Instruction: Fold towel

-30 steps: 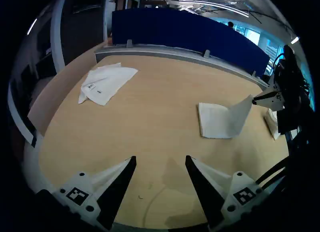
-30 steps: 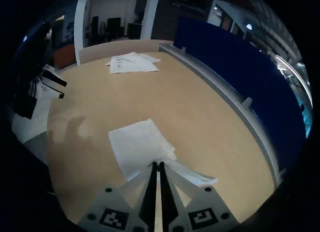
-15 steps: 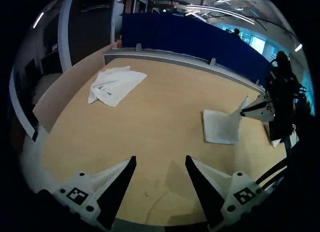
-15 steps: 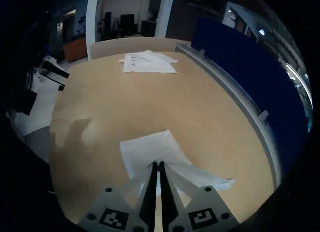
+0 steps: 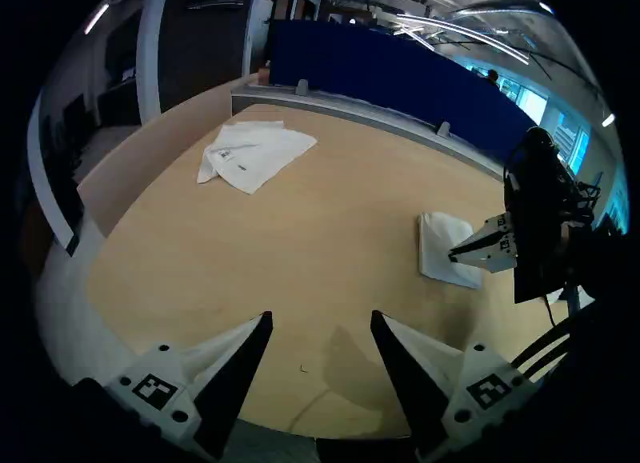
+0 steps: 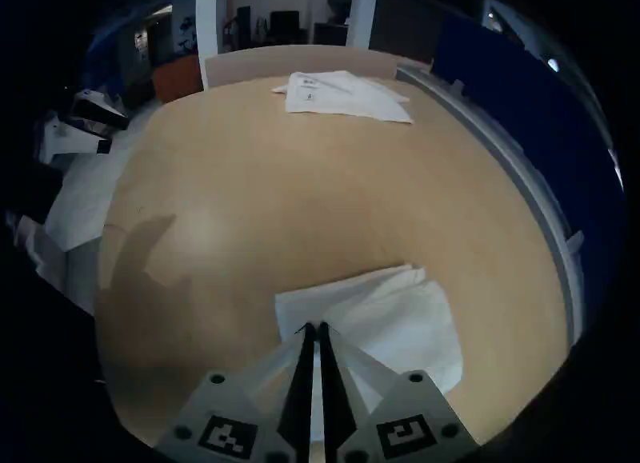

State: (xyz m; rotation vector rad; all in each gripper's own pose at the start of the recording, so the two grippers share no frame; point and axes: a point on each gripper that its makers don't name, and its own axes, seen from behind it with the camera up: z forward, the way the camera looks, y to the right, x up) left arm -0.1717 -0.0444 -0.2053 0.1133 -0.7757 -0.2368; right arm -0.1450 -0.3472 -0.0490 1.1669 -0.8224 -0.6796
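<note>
A white towel (image 6: 392,315) lies doubled over on the wooden table (image 6: 264,199), right in front of my right gripper (image 6: 314,332). That gripper is shut on the towel's near edge and sits low over the cloth. In the left gripper view the same towel (image 5: 442,243) shows as a small folded rectangle at the right, with the right gripper (image 5: 458,255) at its near side. My left gripper (image 5: 320,327) hovers open above bare table, well away from the towel, with nothing between its fingers. It also appears far left as the left gripper (image 6: 96,131).
A second white towel (image 5: 254,147) lies crumpled at the table's far corner, second towel (image 6: 346,93). A blue partition (image 5: 384,63) on a grey rail runs along the back edge. A dark sleeve (image 5: 538,215) holds the right gripper. The table edge curves close below my left fingers.
My right gripper has carried the lifted towel edge across and down, so the towel now lies folded flat. The left gripper has drifted back a little and stays open.
</note>
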